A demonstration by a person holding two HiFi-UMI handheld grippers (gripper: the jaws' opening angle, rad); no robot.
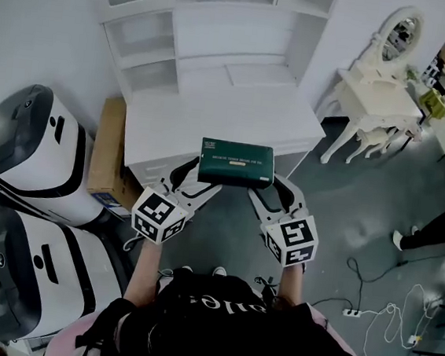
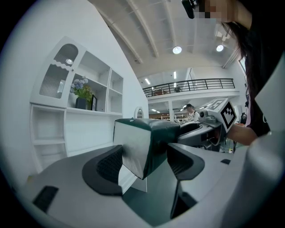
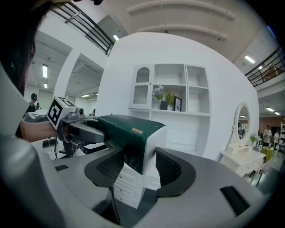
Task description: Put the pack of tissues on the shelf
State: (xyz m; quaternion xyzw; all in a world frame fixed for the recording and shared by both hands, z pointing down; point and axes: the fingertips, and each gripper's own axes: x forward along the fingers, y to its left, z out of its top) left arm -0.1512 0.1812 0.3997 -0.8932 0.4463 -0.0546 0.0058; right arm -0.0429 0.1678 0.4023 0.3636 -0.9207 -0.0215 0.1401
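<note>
Because the pack of tissues is long and is judged likely to sag, it is gripped at both ends at once. The left gripper is clamped on its left end and the right gripper on its right end, each with jaws spread wide because the pack's short side fills them. The pack is held level in the air, green printed face up, above the near edge of the white desk. Beyond the desk stands the white shelf unit, where a plant and a frame are kept on an upper board. Placing is judged not yet begun; a lift forward over the desk is called for.
</note>
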